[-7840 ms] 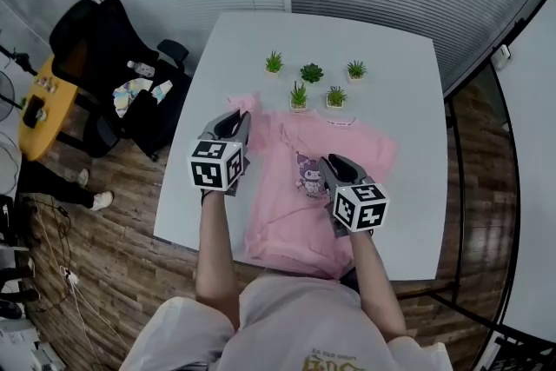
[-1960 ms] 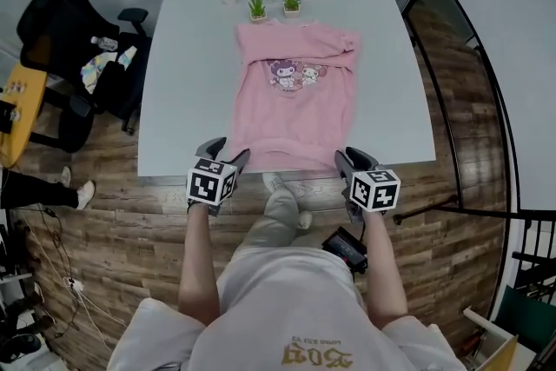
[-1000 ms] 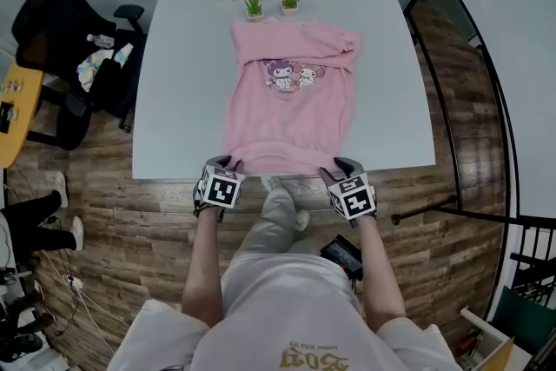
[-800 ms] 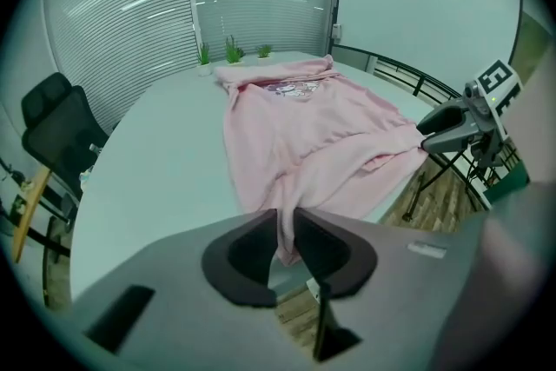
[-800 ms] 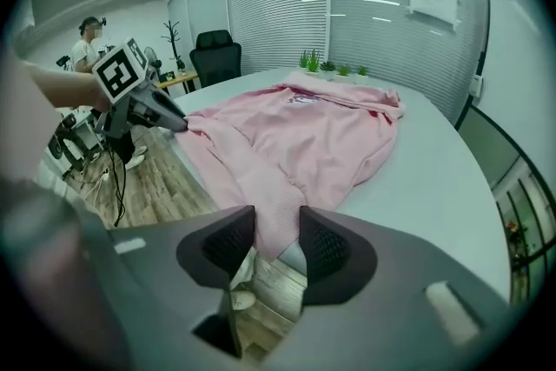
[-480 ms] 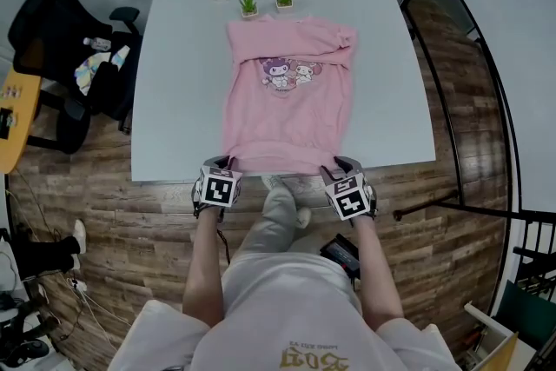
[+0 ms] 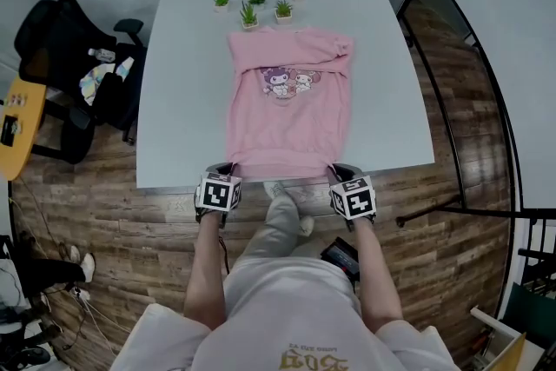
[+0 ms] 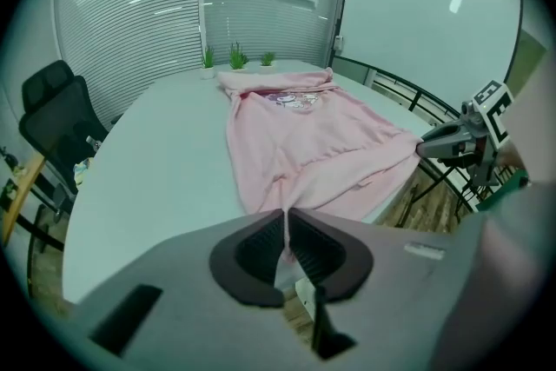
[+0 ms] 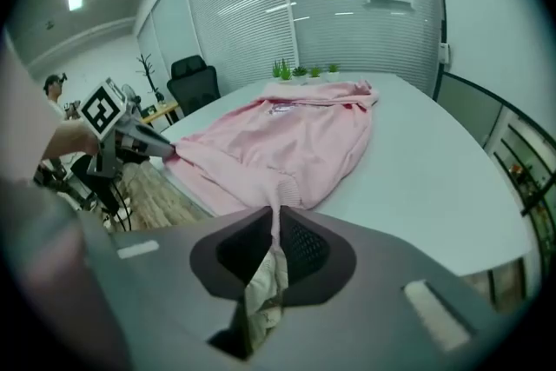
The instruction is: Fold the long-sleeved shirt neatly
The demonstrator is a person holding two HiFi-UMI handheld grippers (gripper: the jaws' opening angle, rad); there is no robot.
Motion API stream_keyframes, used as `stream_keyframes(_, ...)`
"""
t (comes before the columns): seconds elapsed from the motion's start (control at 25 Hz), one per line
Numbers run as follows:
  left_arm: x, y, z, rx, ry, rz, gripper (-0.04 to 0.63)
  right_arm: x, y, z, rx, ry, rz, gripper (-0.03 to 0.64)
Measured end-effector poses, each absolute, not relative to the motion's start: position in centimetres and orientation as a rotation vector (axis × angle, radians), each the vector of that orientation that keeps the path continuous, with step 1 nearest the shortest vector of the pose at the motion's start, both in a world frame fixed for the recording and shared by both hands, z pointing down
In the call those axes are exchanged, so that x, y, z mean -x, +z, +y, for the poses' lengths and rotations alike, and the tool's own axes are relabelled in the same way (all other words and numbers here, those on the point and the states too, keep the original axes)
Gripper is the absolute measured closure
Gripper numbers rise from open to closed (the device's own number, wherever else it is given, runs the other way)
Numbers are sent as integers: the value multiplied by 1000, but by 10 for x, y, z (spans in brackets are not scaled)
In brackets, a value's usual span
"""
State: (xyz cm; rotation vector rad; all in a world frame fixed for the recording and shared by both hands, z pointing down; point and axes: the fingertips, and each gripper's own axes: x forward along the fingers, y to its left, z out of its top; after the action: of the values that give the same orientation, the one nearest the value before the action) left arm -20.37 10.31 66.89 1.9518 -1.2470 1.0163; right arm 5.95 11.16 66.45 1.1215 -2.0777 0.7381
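Observation:
A pink long-sleeved shirt (image 7: pixel 287 104) with a cartoon print lies on the white table (image 7: pixel 187 82), sleeves folded in across the chest and hem at the near edge. My left gripper (image 7: pixel 228 173) is shut on the hem's left corner; in the left gripper view (image 8: pixel 286 217) pink cloth runs into the pinched jaws. At the right corner my right gripper (image 7: pixel 339 175) is shut on the hem too, with ribbed pink cloth between its jaws in the right gripper view (image 9: pixel 276 217). Both pairs of jaws have just been closing on the cloth.
Several small potted plants (image 7: pixel 256 3) stand at the table's far edge behind the collar. A black office chair (image 7: pixel 65 39) and a yellow table (image 7: pixel 17 130) are at the left, a metal railing (image 7: pixel 469 152) at the right. A dark device (image 7: pixel 340 255) lies on the wooden floor.
Over the last two seconds both grippers came from below the table edge up to the shirt's near hem and closed on its corners. In the oldest frame they hovered over the shirt.

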Motion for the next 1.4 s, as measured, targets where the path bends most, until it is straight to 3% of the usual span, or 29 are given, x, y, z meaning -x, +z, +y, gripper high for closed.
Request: stream_keyframes(1.4,199,499,97,-2197,835,-1389,576,-95,498,107,-1359,688,-2382,580)
